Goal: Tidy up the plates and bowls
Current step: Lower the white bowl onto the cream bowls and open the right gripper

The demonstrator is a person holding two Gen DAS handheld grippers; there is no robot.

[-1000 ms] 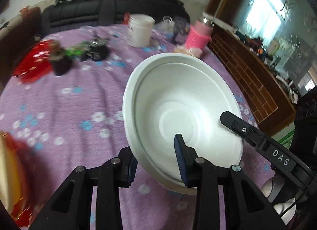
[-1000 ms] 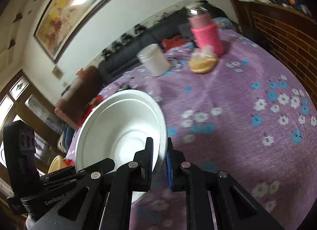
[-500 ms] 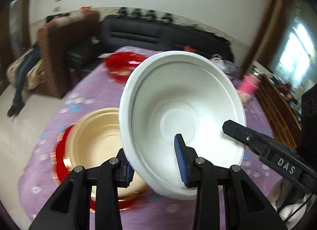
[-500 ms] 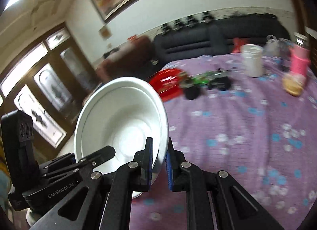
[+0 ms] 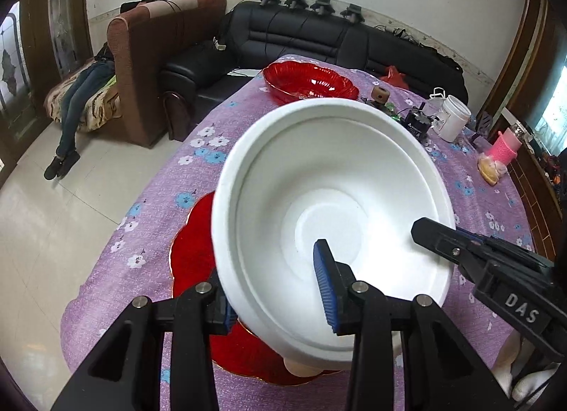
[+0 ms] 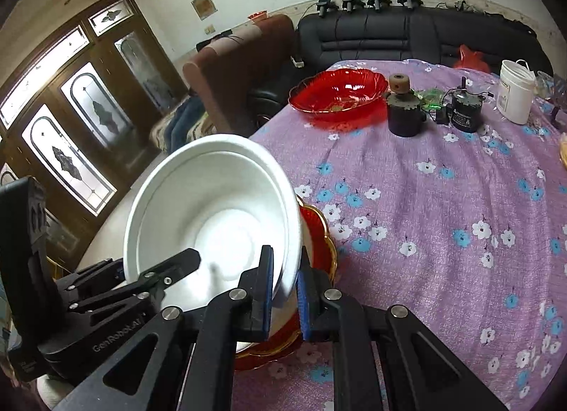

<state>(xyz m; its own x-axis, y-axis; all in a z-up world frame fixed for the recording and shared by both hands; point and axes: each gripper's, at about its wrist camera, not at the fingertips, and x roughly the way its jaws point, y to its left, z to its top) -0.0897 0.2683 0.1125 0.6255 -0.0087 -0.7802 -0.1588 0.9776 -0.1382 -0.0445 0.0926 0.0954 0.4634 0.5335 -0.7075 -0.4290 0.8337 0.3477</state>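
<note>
A white foam bowl hangs tilted between both grippers. My left gripper straddles its near wall, one pad inside and one outside; its jaws are opening while the pads still sit against the wall. My right gripper is shut on the bowl's right rim, and its finger shows in the left wrist view. Under the bowl lies a red gold-edged plate near the table's left edge. A beige bowl on that plate peeks out below the white one.
A red glass dish stands at the table's far side. Two dark motor-like parts, a white jar and a pink bottle sit to the right. Sofas and a lying person are beyond the edge.
Both grippers carried the white bowl leftward across the purple cloth. It now hangs over the red plate and beige bowl, which it largely covers.
</note>
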